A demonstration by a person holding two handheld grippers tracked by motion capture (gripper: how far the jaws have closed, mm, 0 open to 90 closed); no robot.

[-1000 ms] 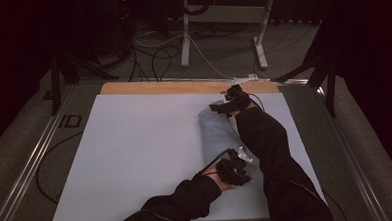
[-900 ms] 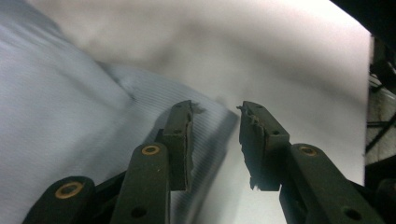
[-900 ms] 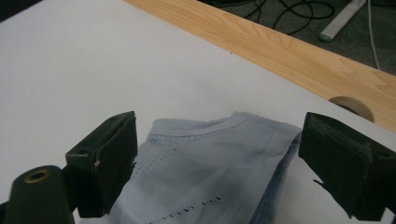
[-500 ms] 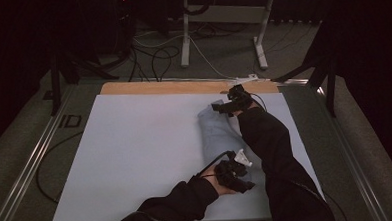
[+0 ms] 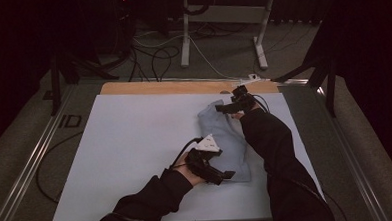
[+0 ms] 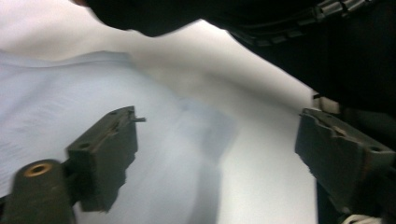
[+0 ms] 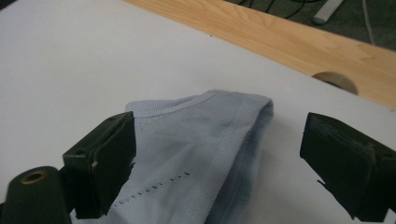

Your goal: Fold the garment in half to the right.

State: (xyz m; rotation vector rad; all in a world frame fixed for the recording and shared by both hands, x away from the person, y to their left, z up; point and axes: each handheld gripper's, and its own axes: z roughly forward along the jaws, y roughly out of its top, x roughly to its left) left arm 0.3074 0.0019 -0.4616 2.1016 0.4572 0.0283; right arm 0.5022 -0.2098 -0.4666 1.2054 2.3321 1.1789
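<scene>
A light blue folded garment (image 5: 227,134) lies on the white table top (image 5: 135,143), right of centre, running from far to near. My left gripper (image 5: 221,172) is at its near end, jaws open; in the left gripper view (image 6: 217,121) the blue cloth (image 6: 46,107) lies to the left, bare table (image 6: 261,177) lies between the jaws, and a dark sleeve (image 6: 327,46) crosses above. My right gripper (image 5: 225,108) is at the far end, open. In the right gripper view (image 7: 217,126) the garment's ribbed hem (image 7: 224,154) lies between the wide jaws, untouched.
A wooden strip (image 5: 158,87) borders the table's far edge, with a round hole (image 7: 334,81) in it. Metal rails (image 5: 31,162) run along both sides. A white stand (image 5: 220,14) and cables (image 5: 156,47) are on the floor beyond.
My left gripper has drawn back leftward from the garment's near end. The right gripper has barely moved.
</scene>
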